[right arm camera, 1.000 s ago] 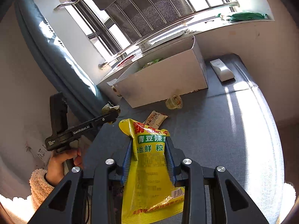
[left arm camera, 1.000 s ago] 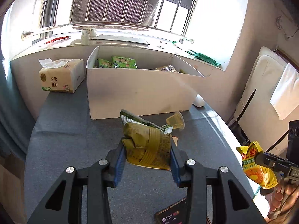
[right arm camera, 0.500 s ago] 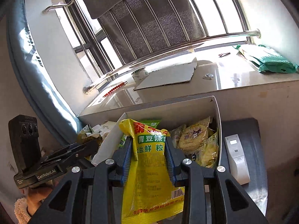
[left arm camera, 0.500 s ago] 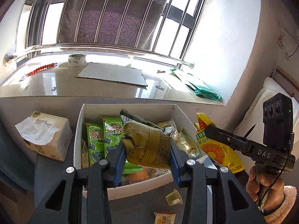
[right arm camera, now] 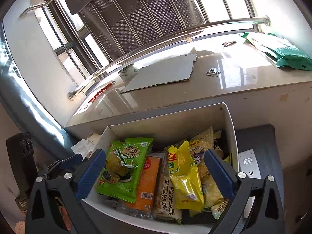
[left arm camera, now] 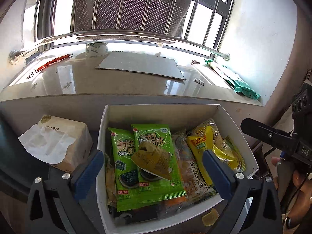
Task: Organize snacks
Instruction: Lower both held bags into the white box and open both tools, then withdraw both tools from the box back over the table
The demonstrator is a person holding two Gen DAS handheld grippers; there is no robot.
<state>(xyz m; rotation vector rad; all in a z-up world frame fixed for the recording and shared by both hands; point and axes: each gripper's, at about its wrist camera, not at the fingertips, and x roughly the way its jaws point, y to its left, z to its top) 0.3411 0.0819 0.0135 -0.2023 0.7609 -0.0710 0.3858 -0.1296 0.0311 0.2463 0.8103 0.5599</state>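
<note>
A white cardboard box holds several snack packets. My left gripper is open above it; the crumpled olive-yellow packet lies loose on two green seaweed packets. My right gripper is open above the box; the yellow pea packet lies in the box among the others. The right gripper also shows in the left wrist view at the right edge, the left gripper in the right wrist view at lower left.
A tissue pack stands left of the box. A white remote lies right of it. A jelly cup sits in front of the box. The windowsill behind carries cardboard, tape and a green bag.
Both grippers moved over the box and opened. The olive-yellow packet and the yellow pea packet dropped into the box.
</note>
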